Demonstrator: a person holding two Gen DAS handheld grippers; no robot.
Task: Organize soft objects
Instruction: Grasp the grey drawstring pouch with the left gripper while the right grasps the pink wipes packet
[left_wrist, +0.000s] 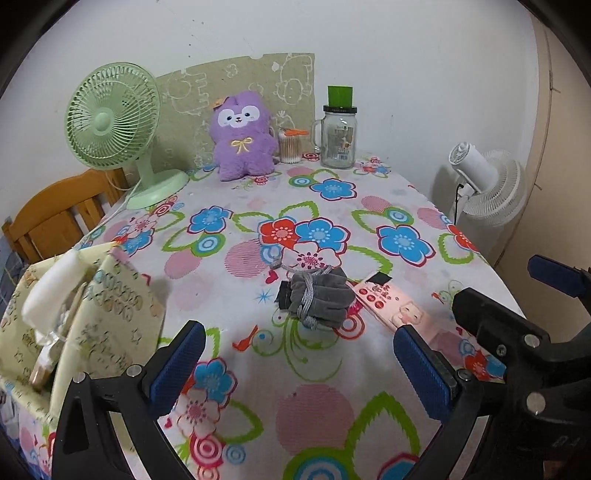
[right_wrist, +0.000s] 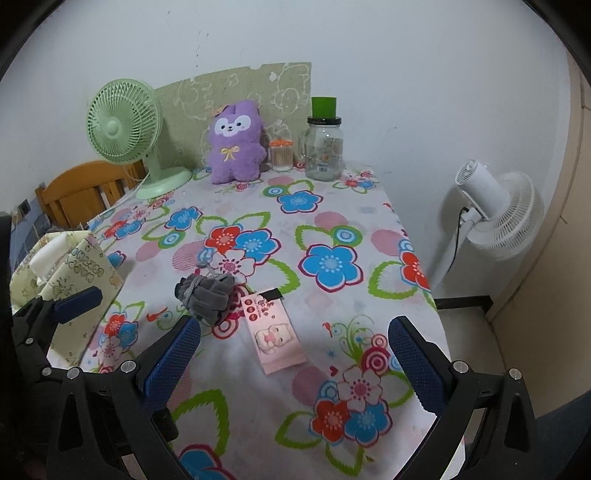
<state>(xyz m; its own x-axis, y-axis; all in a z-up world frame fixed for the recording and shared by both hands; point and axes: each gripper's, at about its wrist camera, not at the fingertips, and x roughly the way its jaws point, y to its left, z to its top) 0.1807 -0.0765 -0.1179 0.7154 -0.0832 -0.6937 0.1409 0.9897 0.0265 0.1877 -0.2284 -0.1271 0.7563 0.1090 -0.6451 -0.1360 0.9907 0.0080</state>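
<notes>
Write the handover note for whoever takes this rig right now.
Left gripper: open, empty, above the near table edge.
Right gripper: open, empty, beside it.
Grey drawstring pouch lies mid-table, touching the pink packet.
Purple plush sits upright at the back by the green fan.
Yellow fabric bin stands at the left edge, with some items inside.
Done: nothing gripped yet.
Left: probably move pouch and plush into the bin.

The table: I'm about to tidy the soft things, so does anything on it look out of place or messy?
Yes. The grey pouch lies crumpled mid-table with its cord loose, resting against a pink packet that sits askew. The purple plush stands upright at the back beside the jar. Both grippers, left and right, are open and empty.
</notes>
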